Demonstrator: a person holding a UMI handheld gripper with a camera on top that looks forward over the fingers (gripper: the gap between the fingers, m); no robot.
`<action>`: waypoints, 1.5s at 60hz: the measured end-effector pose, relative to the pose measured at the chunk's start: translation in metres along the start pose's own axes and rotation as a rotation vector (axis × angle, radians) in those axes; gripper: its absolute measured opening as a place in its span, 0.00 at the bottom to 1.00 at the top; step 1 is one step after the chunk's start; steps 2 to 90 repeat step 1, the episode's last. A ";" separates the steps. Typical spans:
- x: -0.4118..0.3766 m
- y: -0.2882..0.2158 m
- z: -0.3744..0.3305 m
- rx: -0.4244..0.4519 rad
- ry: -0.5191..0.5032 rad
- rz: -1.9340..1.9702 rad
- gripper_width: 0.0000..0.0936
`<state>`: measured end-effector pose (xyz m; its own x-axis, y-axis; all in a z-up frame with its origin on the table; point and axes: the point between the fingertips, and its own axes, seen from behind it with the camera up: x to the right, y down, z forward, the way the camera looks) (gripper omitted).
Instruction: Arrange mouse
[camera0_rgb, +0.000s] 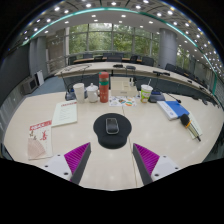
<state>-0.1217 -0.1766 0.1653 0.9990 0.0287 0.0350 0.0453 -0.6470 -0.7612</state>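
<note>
A dark computer mouse (112, 126) lies on a round black mouse mat (112, 131) on the pale table (110, 165). My gripper (112, 160) is open and empty. Its two fingers, with magenta pads (76, 156), stand wide apart just short of the mat, with bare table between them. The mouse sits ahead of the fingers, roughly centred between them.
Behind the mat stand several cups and a red can (103, 85). A red-and-white booklet (40, 139) lies at the left, papers (63, 113) behind it. A blue notebook (175, 109) and pen lie at the right. Office desks and windows lie beyond.
</note>
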 end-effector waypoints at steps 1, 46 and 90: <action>0.000 0.001 -0.001 -0.001 0.000 -0.002 0.91; 0.000 0.001 -0.001 -0.001 0.000 -0.002 0.91; 0.000 0.001 -0.001 -0.001 0.000 -0.002 0.91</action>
